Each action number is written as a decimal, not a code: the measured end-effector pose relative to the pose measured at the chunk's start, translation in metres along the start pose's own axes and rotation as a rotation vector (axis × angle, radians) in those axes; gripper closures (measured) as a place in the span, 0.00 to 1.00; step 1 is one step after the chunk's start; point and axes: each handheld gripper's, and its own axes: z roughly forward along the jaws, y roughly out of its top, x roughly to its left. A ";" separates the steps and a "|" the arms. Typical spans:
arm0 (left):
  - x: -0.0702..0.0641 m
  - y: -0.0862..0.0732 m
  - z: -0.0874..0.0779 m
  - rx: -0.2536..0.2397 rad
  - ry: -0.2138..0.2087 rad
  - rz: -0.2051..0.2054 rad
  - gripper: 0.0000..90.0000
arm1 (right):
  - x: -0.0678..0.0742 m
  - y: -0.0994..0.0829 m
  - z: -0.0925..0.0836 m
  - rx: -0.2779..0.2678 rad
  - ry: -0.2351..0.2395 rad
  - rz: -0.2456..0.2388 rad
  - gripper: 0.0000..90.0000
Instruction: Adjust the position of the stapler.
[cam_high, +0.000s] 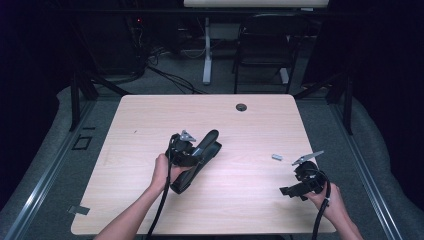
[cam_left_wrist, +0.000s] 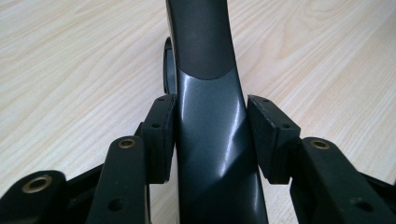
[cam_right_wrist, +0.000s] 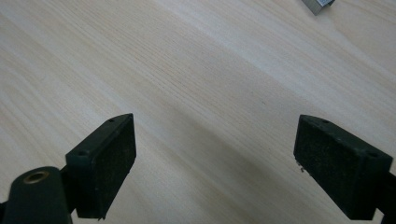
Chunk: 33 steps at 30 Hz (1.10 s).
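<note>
A long black stapler (cam_high: 211, 139) lies slantwise near the middle of the wooden table (cam_high: 145, 120). My left gripper (cam_high: 196, 156) is shut on it: in the left gripper view both black pads (cam_left_wrist: 161, 135) sit against the sides of its glossy dark body (cam_left_wrist: 201, 46). My right gripper (cam_high: 291, 191) hovers low near the table's front right, held by a hand. It is open, and between its wide-apart pads (cam_right_wrist: 105, 161) I see bare wood. A small grey metal piece (cam_high: 277, 157) (cam_right_wrist: 320, 4) lies just beyond it.
A round cable hole (cam_high: 241, 107) sits near the table's far edge. A black chair (cam_high: 265, 45) and a white desk leg (cam_high: 206, 50) stand behind the table. A strip of tape (cam_high: 79, 210) sticks out at the front left corner.
</note>
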 end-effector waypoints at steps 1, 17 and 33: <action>0.000 0.000 0.000 -0.005 -0.006 0.006 0.61 | 0.000 0.000 0.000 0.000 0.000 -0.003 0.14; -0.007 0.000 0.001 0.001 -0.137 0.167 0.62 | 0.001 0.000 0.001 0.023 0.000 -0.027 0.14; -0.017 0.001 0.002 0.013 -0.200 0.245 0.62 | 0.002 0.001 0.003 0.021 0.002 -0.031 0.14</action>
